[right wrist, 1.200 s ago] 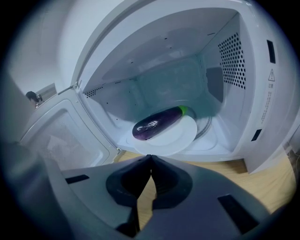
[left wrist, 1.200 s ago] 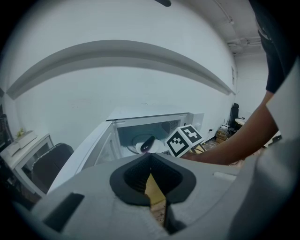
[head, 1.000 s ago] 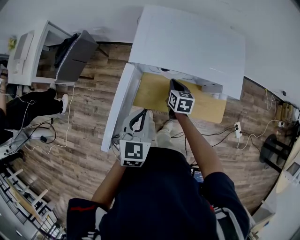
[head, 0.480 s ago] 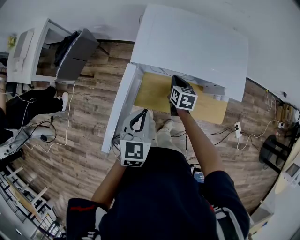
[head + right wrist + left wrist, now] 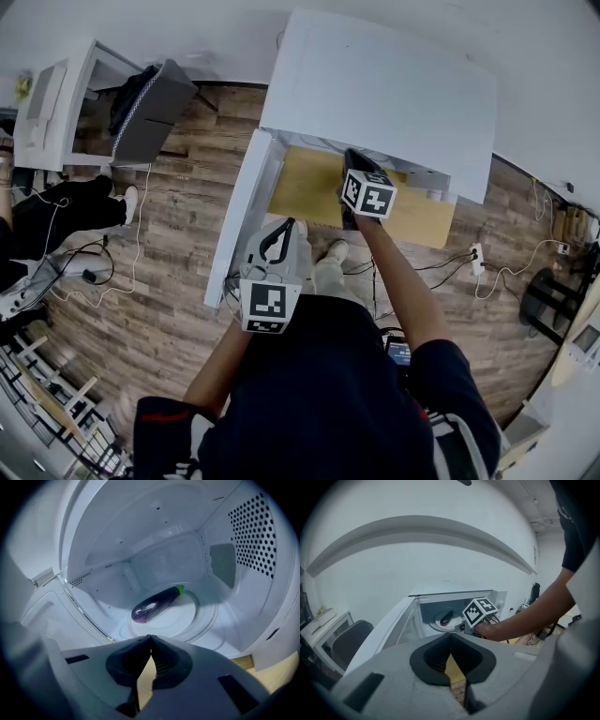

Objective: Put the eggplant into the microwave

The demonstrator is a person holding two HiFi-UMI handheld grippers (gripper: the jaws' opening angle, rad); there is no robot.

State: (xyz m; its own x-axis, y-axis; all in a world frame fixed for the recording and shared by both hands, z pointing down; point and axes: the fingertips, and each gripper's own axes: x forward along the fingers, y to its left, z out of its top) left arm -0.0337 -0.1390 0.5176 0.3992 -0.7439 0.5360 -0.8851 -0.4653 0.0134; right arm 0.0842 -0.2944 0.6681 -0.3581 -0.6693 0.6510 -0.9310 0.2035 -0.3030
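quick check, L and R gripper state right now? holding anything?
Left gripper: closed, empty.
Right gripper: closed, empty; the eggplant lies apart from it on the microwave turntable.

Soft, even room light, with heavy wide-angle bending and dark rims.
The head view was bright and flatly lit, its brown wood-plank floor (image 5: 178, 234) curving toward the edges. Both gripper views sat inside a black circular vignette. In the right gripper view the white microwave cavity (image 5: 140, 536) took a cool bluish cast and a small highlight gleamed on the glossy purple eggplant (image 5: 154, 604), while the near grey right gripper (image 5: 150, 637) lay dim and soft. The left gripper view was paler, its foreground shadowed.
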